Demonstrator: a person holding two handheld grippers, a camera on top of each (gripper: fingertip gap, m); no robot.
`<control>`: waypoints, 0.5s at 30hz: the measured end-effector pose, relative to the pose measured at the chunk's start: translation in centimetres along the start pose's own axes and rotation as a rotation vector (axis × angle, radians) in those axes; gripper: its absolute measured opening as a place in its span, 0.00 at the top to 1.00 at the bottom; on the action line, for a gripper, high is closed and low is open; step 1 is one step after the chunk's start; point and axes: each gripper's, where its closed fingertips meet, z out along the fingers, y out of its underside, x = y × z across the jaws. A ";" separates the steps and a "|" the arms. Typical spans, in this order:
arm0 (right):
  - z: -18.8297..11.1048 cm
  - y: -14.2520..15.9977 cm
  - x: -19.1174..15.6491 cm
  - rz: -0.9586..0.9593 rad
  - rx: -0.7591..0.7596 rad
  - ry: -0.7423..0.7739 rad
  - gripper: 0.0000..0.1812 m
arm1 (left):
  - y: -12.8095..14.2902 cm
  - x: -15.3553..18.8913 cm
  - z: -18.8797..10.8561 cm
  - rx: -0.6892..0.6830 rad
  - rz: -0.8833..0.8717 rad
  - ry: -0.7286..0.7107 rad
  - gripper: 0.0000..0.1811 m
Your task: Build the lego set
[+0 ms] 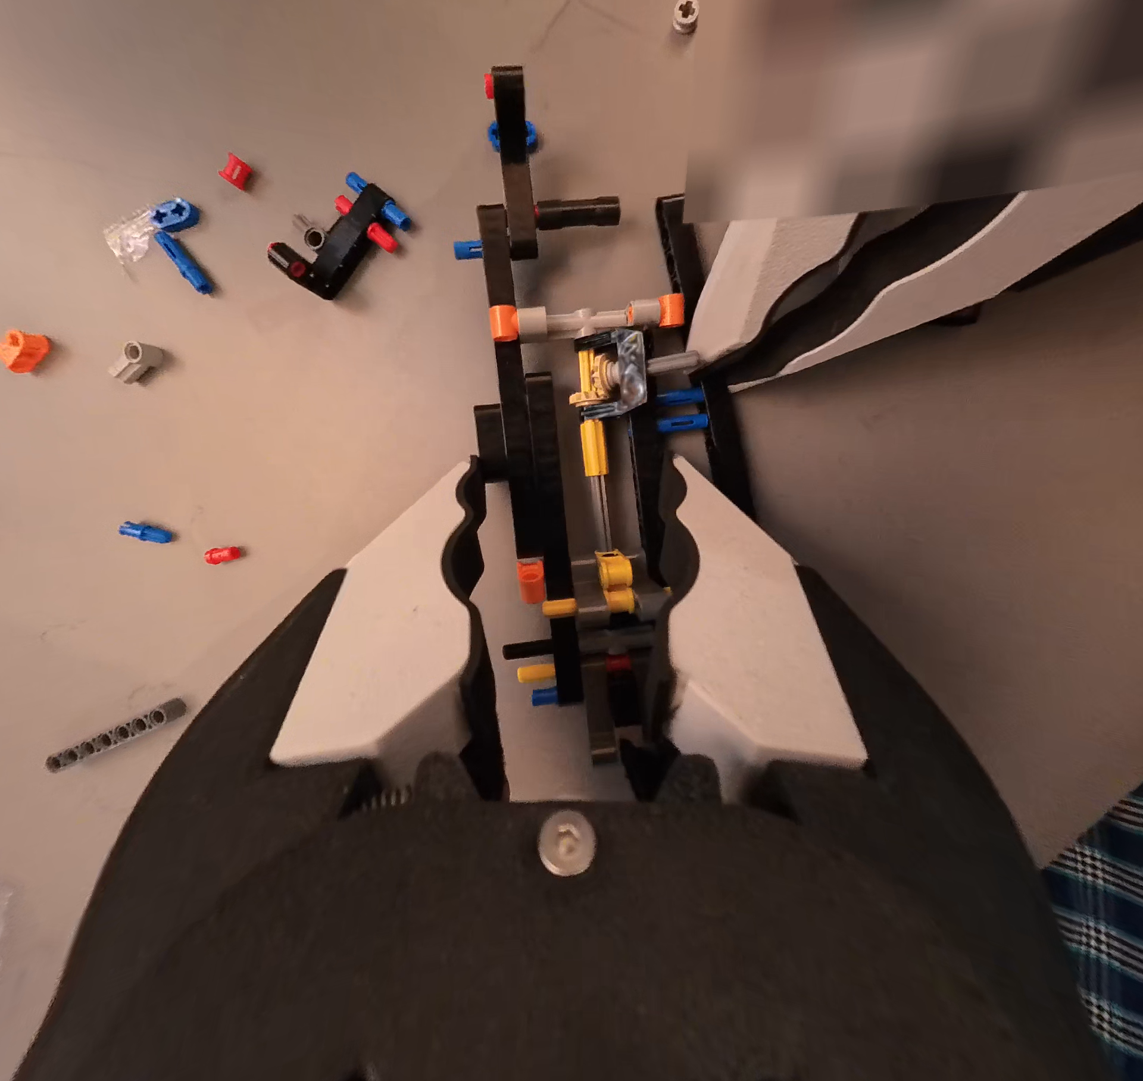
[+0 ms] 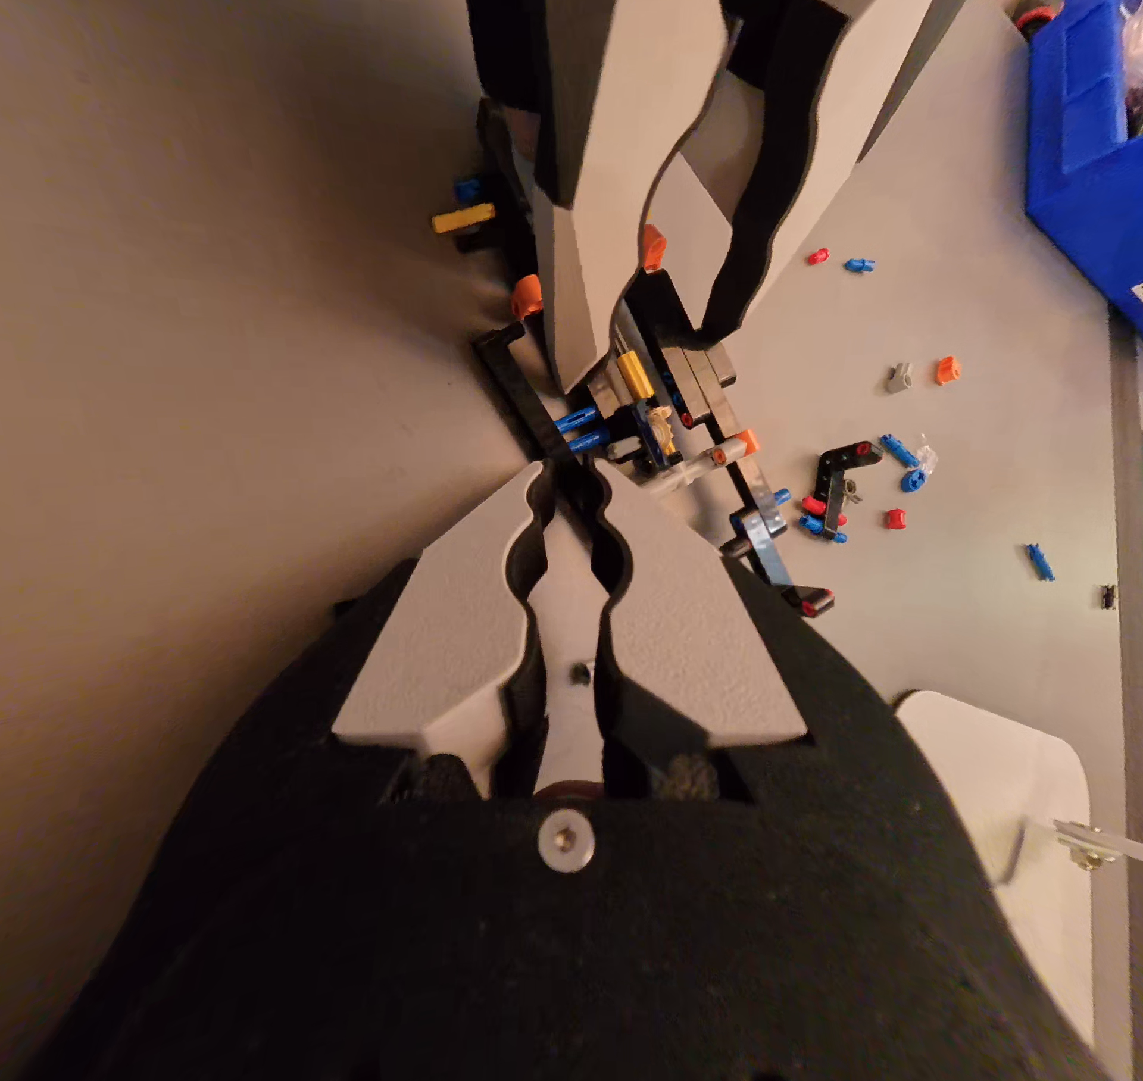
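The partly built lego assembly [image 1: 532,433] is a long black beam frame with a yellow axle, orange connectors and blue pins. My left gripper [image 1: 572,464] is shut on its near end and holds it over the table. My right gripper [image 2: 569,473] is shut on a black side beam [image 2: 519,389] that carries two blue pins on the assembly [image 2: 643,426]. In the left wrist view the right gripper [image 1: 702,368] comes in from the right onto that beam [image 1: 720,433]. In the right wrist view the left gripper [image 2: 640,358] comes down from the top.
Loose parts lie on the grey table left of the assembly: a black L-shaped sub-assembly [image 1: 337,247], a red bush [image 1: 235,172], blue pieces [image 1: 179,235], an orange connector [image 1: 25,349], a grey connector [image 1: 136,360], a grey beam [image 1: 114,736]. A blue bin [image 2: 1088,93] stands at the table's side.
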 end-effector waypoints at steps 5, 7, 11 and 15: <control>0.1 0.0 0.1 0.076 -0.032 -0.001 0.97 | 0.0 -0.3 -0.2 -0.011 -0.002 -0.047 0.70; 0.1 0.0 0.2 0.112 -0.041 -0.005 0.97 | -0.1 -0.3 -0.3 -0.014 -0.005 -0.062 0.70; 0.3 -0.2 0.5 0.145 -0.064 0.022 0.97 | 0.0 -0.6 -0.3 -0.017 -0.021 -0.088 0.70; -0.4 -1.6 2.0 0.234 -0.002 0.085 1.00 | -1.5 4.3 0.4 0.058 -0.073 0.154 0.70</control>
